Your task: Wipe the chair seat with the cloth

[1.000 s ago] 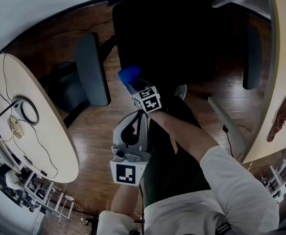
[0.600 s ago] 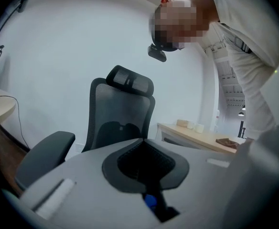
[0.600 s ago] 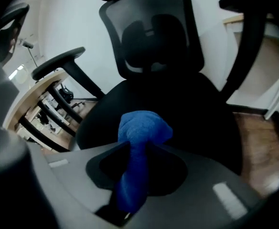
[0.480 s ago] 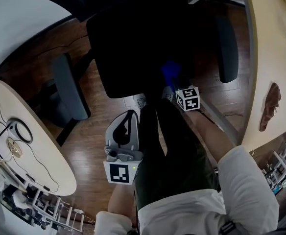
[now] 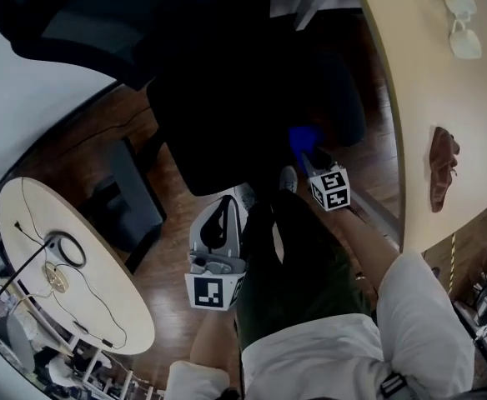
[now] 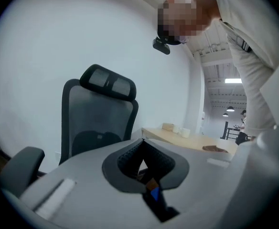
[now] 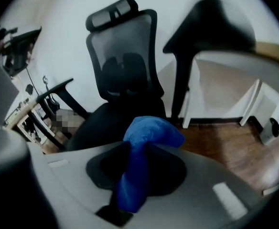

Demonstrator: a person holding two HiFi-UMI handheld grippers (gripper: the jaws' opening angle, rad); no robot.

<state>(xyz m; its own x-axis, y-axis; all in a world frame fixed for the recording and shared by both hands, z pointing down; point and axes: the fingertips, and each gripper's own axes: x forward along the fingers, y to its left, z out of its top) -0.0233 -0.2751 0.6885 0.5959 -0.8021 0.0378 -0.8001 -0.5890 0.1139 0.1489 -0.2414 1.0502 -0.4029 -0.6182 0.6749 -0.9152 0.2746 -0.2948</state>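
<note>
The black office chair's seat (image 5: 214, 115) fills the middle of the head view, with its mesh back (image 5: 77, 23) at the upper left. My right gripper (image 5: 308, 152) is shut on a blue cloth (image 5: 303, 137) at the seat's front right corner, below the right armrest (image 5: 343, 98). In the right gripper view the cloth (image 7: 146, 132) bulges out of the right gripper (image 7: 138, 149), with the seat (image 7: 108, 123) and back (image 7: 125, 56) ahead. My left gripper (image 5: 225, 205) hangs shut and empty by the person's leg. The left gripper (image 6: 142, 140) tilts up towards the chair back (image 6: 99, 118).
A light wooden desk (image 5: 419, 90) runs down the right, carrying a brown object (image 5: 442, 163) and white items (image 5: 463, 23). A rounded table (image 5: 102, 298) with cables stands lower left. The left armrest (image 5: 139, 192) juts over the wooden floor (image 5: 168, 248). The person's dark trouser legs (image 5: 298, 265) stand close to the seat.
My right gripper has carried the cloth from the seat's front left along its front edge to the right corner. The head view swung left and up. The left gripper stayed by the leg.
</note>
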